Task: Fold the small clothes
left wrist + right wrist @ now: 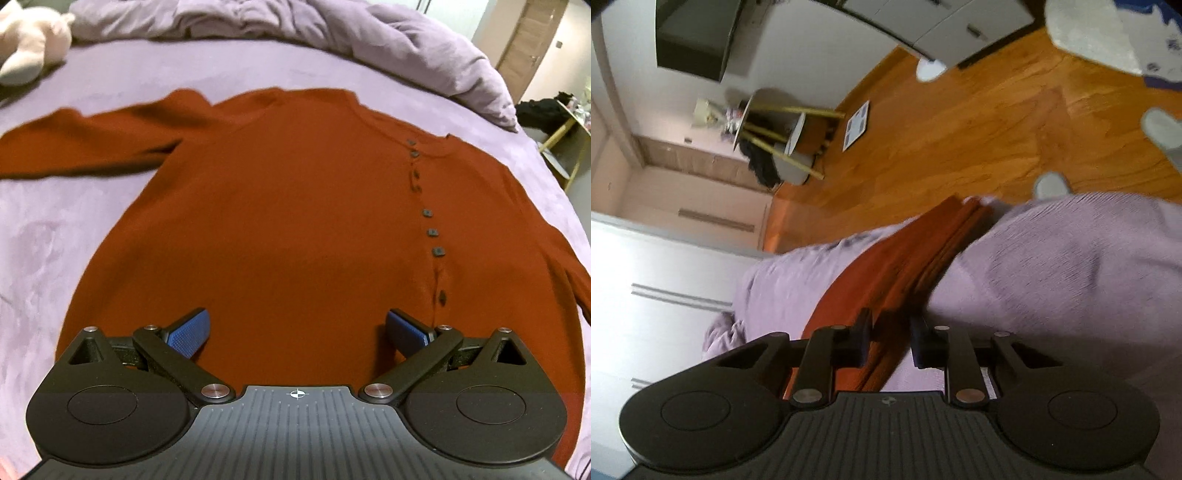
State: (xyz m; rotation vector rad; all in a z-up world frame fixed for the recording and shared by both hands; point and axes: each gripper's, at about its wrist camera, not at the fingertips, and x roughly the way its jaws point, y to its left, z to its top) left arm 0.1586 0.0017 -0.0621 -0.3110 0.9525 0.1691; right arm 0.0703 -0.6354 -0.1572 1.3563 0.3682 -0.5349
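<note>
A rust-red long-sleeved shirt (295, 206) with a row of dark buttons (428, 212) lies spread flat on the lilac bed. Its left sleeve (85, 144) stretches out to the left. My left gripper (297, 326) hovers over the shirt's lower body, wide open and empty. In the right wrist view, my right gripper (891, 339) has its jaws narrowed around the shirt's other sleeve (908, 266), which runs away over the bed edge. The view is tilted and blurred.
A crumpled lilac duvet (332, 33) lies along the far side of the bed. A pale plush toy (29, 40) sits at the far left. Beyond the bed edge are a wooden floor (960, 122), a gold-legged side table (775, 125) and white cupboards.
</note>
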